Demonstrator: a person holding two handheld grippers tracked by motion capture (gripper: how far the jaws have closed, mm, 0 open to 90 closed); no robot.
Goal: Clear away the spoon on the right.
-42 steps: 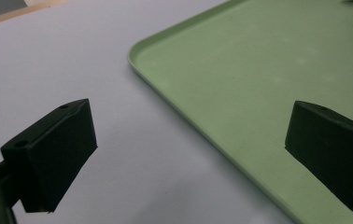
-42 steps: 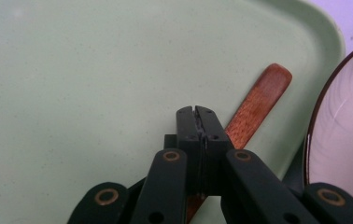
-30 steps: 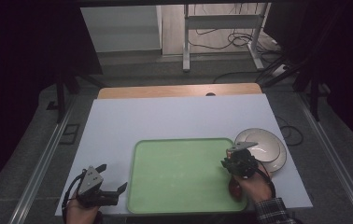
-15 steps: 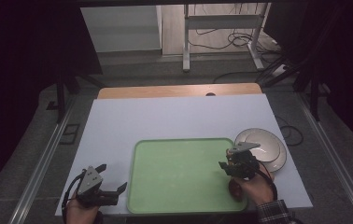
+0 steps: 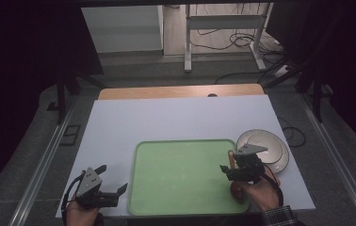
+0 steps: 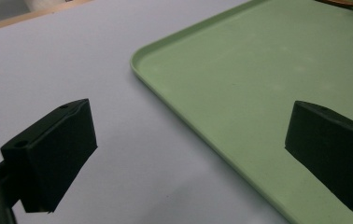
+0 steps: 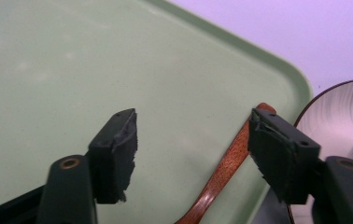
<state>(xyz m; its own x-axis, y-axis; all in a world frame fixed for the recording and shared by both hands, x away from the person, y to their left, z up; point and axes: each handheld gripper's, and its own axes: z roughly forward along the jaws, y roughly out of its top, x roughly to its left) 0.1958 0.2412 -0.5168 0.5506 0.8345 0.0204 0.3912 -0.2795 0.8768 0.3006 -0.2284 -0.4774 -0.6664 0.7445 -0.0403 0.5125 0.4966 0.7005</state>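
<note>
A light green tray [image 5: 181, 174] lies on the white table top. My right gripper [image 5: 230, 165] hovers over the tray's right edge. Its jaws have just been opening and now stand apart [image 7: 191, 121]. A thin brown wooden handle [image 7: 226, 168] rests on the tray [image 7: 72, 60] along that edge, next to the right-hand jaw, and the pads do not press on it. In the high view the handle [image 5: 232, 157] shows as a short brown strip. My left gripper [image 5: 112, 178] stays near the tray's front left corner, open with nothing between its fingers [image 6: 191, 112], above the table and the tray rim [image 6: 258, 70].
White plates [image 5: 272, 143] are stacked just right of the tray, close to my right hand; their rim [image 7: 338, 112] appears past the right jaw. The white sheet [image 5: 176, 120] runs on behind the tray, with a wooden strip [image 5: 181, 91] at the far edge.
The right gripper's jaws have spread apart over the tray's right edge. The left gripper has kept still.
</note>
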